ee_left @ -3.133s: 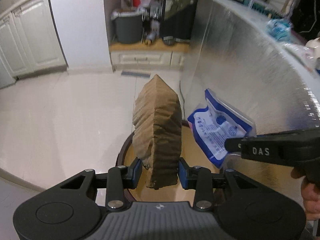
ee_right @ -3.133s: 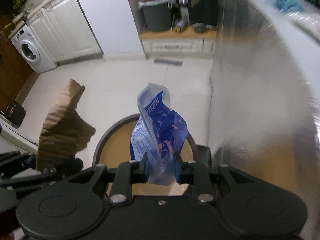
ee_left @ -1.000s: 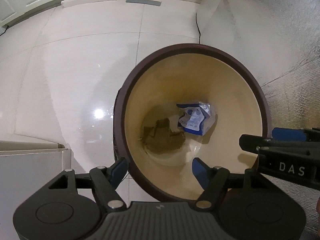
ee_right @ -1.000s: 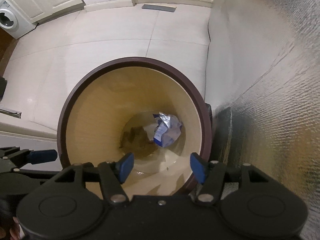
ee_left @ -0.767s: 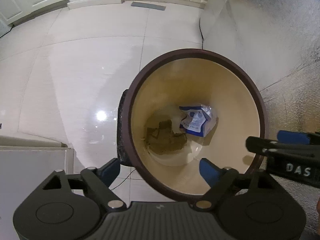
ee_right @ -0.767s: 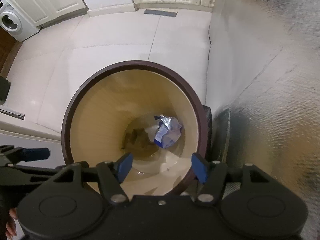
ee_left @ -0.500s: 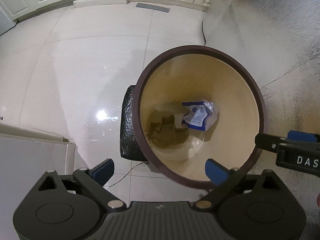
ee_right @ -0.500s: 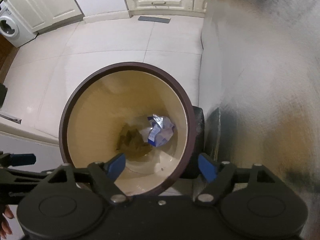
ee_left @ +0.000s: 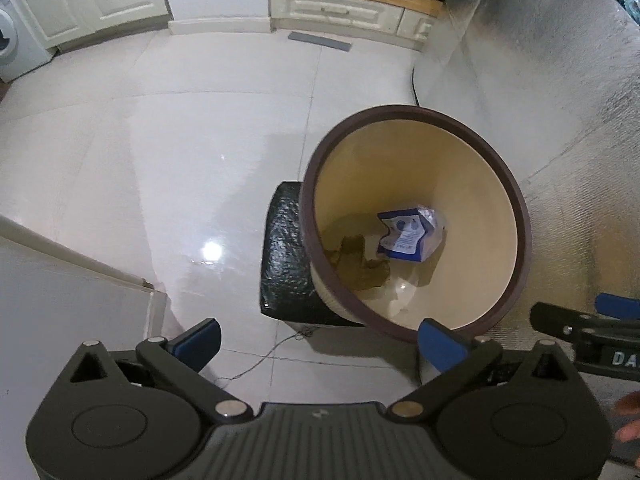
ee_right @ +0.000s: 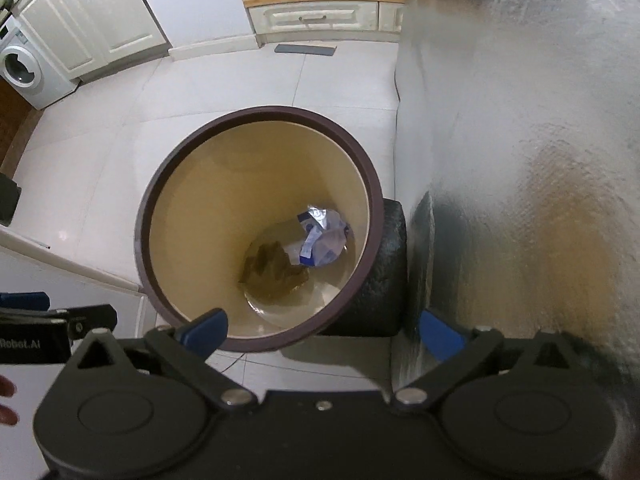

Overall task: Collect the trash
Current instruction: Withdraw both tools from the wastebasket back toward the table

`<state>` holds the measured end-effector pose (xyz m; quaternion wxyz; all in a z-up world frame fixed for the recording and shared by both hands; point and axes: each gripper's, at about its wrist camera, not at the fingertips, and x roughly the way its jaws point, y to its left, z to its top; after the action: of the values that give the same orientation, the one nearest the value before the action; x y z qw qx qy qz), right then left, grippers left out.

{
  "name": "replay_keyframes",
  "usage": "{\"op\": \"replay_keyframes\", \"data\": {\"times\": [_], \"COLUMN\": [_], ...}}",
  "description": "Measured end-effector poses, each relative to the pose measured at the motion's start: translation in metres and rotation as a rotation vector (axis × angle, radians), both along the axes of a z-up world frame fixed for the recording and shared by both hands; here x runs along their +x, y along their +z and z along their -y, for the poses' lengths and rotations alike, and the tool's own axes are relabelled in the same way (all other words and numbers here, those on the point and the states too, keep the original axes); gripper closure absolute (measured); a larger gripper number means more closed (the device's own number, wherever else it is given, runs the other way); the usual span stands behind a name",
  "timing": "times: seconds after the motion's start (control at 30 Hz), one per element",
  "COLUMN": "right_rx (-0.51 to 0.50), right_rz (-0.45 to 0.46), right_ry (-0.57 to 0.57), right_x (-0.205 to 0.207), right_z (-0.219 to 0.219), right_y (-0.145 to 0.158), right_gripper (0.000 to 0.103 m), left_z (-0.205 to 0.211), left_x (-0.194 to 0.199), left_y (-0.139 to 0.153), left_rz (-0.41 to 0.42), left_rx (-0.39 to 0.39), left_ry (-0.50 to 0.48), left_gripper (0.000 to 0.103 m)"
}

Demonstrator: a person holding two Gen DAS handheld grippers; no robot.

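Trash lies at the bottom of the round bin point(ee_left: 516, 200), a cream-walled container with a dark brown rim that stands on the pale tiled floor point(ee_left: 180, 140) just beside a silvery textured wall point(ee_left: 560, 80). Two pieces rest there, touching: a crumpled brown paper piece point(ee_left: 360, 268) and a blue-and-white plastic wrapper point(ee_left: 408, 236); from the right wrist view the brown paper piece point(ee_right: 276, 268) lies to the left of the wrapper point(ee_right: 324, 236).

Above and toward the near side of the bin, the left gripper point(ee_left: 318, 340) points steeply down with its blue-padded jaws spread wide, having just been opening, and nothing is between them. The right gripper point(ee_right: 322, 330) is likewise spread wide (its jaws have also just been opening) and empty, its left pad over the bin's near rim point(ee_right: 256, 344). Each gripper shows at the edge of the other's view, with fingertips of the holding hand point(ee_left: 628, 420) visible at the frame edge.

A black block point(ee_left: 284, 256) sits against the bin's base. Across the floor stand white cabinets point(ee_right: 100, 20), a washing machine point(ee_right: 24, 72) and a low drawer unit point(ee_right: 320, 16).
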<state>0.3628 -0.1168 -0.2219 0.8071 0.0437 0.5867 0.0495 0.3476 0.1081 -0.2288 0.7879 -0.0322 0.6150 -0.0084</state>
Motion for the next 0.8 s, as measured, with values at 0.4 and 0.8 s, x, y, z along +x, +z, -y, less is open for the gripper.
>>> {"op": "replay_keyframes", "data": {"times": [0.4,0.8], "right_rx": [0.022,0.018], "right_rz": [0.174,0.417], "right_ry": [0.019,0.045], "right_x": [-0.035,-0.080], "right_z": [0.000,0.015], "right_y": [0.069,0.153], "right_gripper": [0.000,0.000], "left_z": [-0.015,-0.011], "left_x": [-0.038,-0.083], "left_y": [0.058,0.141], "left_rz": [0.160,0.369], "left_rx": [0.008,0.033], "left_ry": [0.047,0.050], "left_gripper": [0.000,0.000]}}
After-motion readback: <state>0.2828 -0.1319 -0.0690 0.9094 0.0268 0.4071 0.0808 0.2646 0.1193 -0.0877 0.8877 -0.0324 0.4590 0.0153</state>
